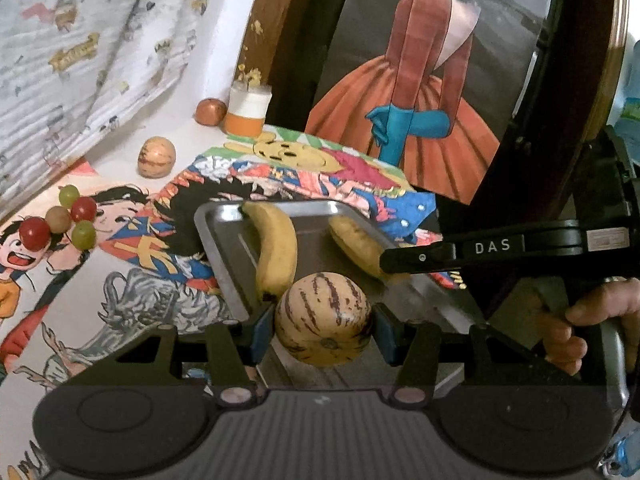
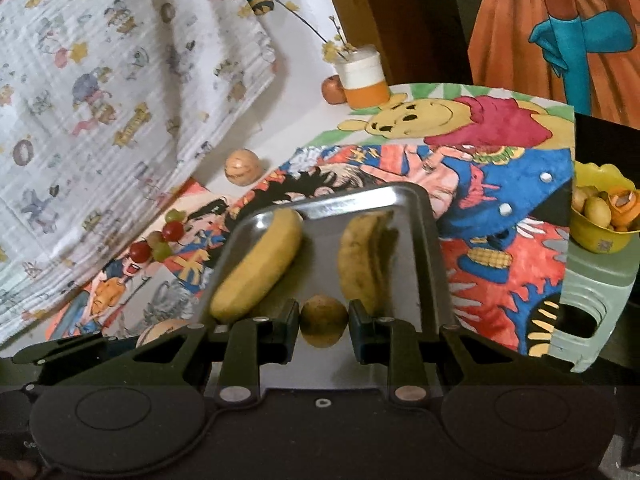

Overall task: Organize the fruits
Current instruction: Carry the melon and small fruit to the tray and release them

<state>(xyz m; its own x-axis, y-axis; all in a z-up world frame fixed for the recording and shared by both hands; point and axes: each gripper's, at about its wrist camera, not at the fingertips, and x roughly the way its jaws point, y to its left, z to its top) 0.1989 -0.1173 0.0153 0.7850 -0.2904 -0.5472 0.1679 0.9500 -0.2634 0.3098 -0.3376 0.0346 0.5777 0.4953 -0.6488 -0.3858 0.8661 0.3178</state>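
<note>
My left gripper (image 1: 323, 326) is shut on a striped cream melon (image 1: 322, 318), held over the near end of a steel tray (image 1: 216, 232). Two bananas lie in the tray: one on the left (image 1: 276, 250) and one on the right (image 1: 358, 244). My right gripper (image 2: 323, 322) is shut on a small yellow-green fruit (image 2: 323, 320), also over the tray (image 2: 424, 248), with the bananas (image 2: 258, 270) (image 2: 366, 258) just beyond. The right gripper's black arm (image 1: 480, 250) crosses the left wrist view above the tray.
A second striped melon (image 1: 157, 157), a bunch of red and green grapes (image 1: 60, 220), a reddish fruit (image 1: 210, 111) and an orange-and-white cup (image 1: 247, 110) sit on the cartoon-printed cloth. A yellow bowl of fruit (image 2: 598, 216) stands on a pale green stool (image 2: 588, 300) at the right.
</note>
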